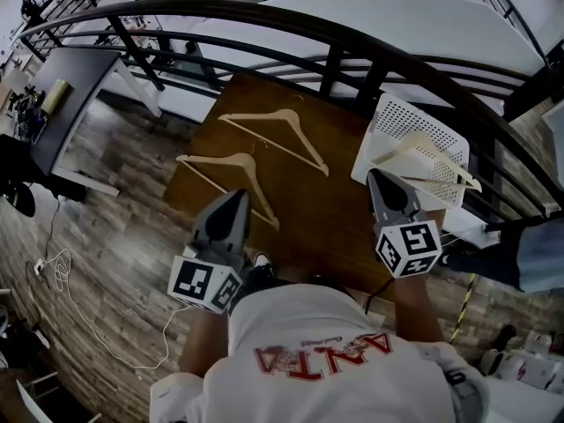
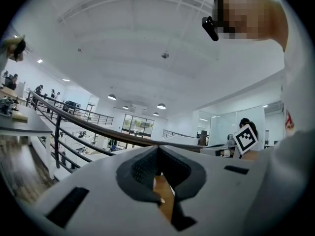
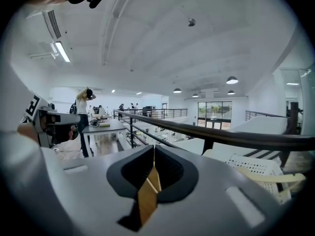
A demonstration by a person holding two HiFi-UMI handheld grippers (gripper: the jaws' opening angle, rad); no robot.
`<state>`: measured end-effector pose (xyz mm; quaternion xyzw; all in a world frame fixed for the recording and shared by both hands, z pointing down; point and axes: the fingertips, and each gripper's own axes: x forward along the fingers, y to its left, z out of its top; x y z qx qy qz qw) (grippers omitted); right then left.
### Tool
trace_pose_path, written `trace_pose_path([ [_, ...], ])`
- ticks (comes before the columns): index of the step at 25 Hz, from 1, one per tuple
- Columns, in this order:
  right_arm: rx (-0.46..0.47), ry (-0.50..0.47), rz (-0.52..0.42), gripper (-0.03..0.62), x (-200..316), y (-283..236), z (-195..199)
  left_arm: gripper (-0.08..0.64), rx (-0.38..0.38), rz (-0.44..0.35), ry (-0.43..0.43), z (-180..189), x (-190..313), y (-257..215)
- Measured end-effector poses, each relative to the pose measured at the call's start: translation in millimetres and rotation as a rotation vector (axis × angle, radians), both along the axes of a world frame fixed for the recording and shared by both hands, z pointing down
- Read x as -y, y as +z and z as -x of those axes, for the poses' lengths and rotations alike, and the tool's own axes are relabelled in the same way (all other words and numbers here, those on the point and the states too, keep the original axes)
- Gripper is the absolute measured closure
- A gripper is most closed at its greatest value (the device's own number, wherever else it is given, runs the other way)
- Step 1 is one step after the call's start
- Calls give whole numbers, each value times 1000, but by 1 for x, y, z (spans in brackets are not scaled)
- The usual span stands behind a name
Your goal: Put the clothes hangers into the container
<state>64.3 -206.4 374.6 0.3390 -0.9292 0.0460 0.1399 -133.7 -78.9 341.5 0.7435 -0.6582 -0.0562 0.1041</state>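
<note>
Both claws were clenched on nothing: left gripper (image 1: 236,197) just short of the nearer wooden hanger (image 1: 231,170) by the tabletop's (image 1: 326,210) left edge, right gripper (image 1: 379,180) beside the white perforated basket (image 1: 397,117) at the right edge. Unopened, the left jaws would likely have shoved that hanger off the edge.

Big open hall with a dark curved metal railing (image 1: 264,11) and a worn wood-plank floor (image 1: 115,196). The white ceiling (image 3: 162,43) has round lights (image 3: 232,80), with big windows (image 3: 214,114) far back.
</note>
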Motion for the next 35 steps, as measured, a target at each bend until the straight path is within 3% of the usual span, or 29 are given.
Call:
trace_pose_path([
  [8,-187,-147,92,438,-2,66,72,552,-40,62,-112,53,-29,36],
  [18,-356,-260,281,420,-23,164,215,552,-100,147,-218,143,-73,86],
  [24,-443,-225,414,420,-4,255,264,552,-113,209,-257,175,-79,115],
  [30,-570,-212,532,397,5,326,285,552,-153,266,-276,190,-83,141],
  [35,-640,-150,559,360,10,357,296,552,-156,284,-287,208,-86,149],
])
